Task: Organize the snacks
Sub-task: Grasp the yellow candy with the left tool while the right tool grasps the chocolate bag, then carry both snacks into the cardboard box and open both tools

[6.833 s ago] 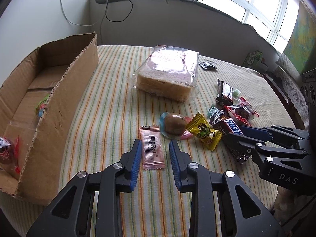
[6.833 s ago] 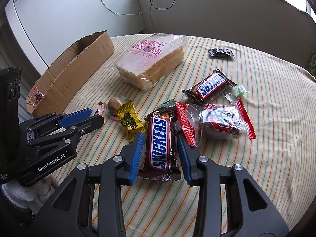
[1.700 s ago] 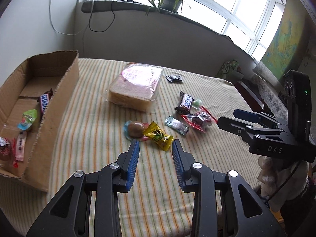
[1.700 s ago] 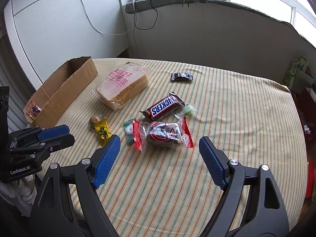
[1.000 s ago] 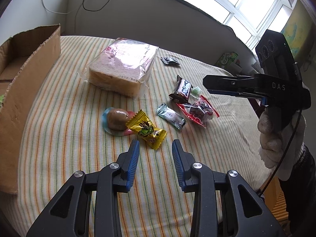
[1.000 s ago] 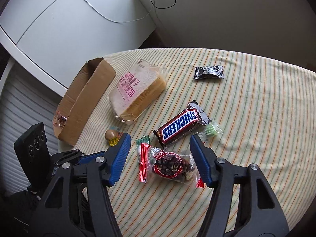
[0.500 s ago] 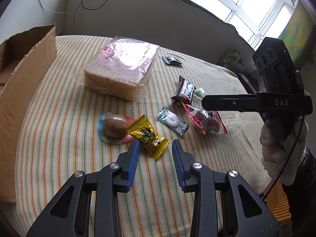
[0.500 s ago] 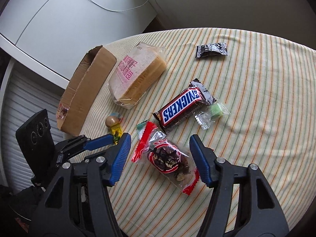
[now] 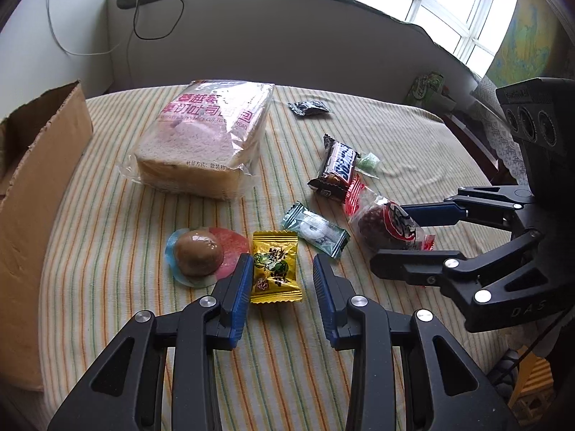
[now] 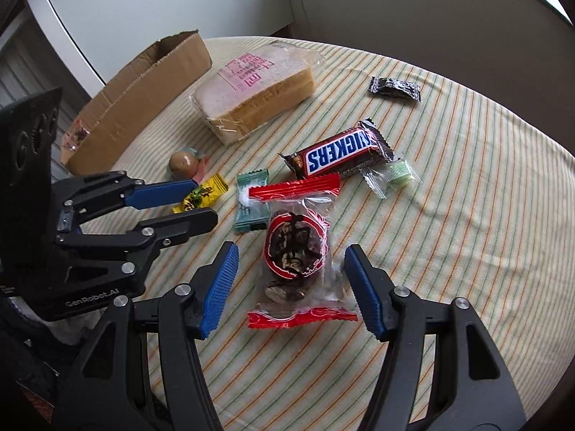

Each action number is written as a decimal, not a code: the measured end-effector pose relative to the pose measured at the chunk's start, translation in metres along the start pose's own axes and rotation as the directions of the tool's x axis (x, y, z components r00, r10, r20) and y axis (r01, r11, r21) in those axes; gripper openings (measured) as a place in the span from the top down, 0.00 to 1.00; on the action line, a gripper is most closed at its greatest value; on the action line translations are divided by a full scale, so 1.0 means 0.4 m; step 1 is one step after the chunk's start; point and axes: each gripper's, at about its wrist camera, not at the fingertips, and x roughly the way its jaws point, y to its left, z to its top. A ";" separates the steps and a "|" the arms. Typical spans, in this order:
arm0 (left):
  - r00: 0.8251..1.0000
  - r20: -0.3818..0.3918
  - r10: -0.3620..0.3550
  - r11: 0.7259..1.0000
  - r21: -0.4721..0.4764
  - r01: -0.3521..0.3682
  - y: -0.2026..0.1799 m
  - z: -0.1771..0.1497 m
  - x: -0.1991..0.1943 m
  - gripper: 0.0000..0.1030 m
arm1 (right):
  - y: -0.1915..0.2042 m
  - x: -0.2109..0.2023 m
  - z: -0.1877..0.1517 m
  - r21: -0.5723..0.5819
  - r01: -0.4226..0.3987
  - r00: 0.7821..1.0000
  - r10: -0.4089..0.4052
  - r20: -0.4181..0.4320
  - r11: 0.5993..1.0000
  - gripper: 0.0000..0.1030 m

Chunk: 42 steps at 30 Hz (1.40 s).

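You are at the reach-in step of two pickups at once, with neither snack taken yet. Your left gripper (image 9: 280, 280) has its jaws apart, empty, straddling the yellow candy (image 9: 275, 267), which lies flat on the striped table (image 9: 107, 251) with its lower half between the blue pads. The brown jelly cup (image 9: 199, 255) sits just beside the left pad, so lower straight and keep that finger clear of it before you close across the wrapper's short sides.

Your right gripper (image 10: 291, 280) is likewise open and holding nothing, its pads flanking the red-edged clear pastry packet (image 10: 296, 251); the packet runs lengthwise between them with a gap on each side. Whether the pad tips already touch the cloth I cannot quite tell from this angle. The mint-green candy (image 10: 251, 203) touches the packet's top corner and the Snickers bar (image 10: 339, 154) lies just beyond, so squeeze the middle of the packet only.

After that, both go to the cardboard box (image 10: 140, 97) at the table's far left edge, past the bagged bread (image 10: 258, 86).
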 end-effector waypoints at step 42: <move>0.981 0.189 0.042 0.997 -0.071 -0.029 0.111 -0.015 -0.232 0.78 | 0.182 -0.171 0.072 0.026 0.056 0.973 -0.060 0.221 0.998 0.66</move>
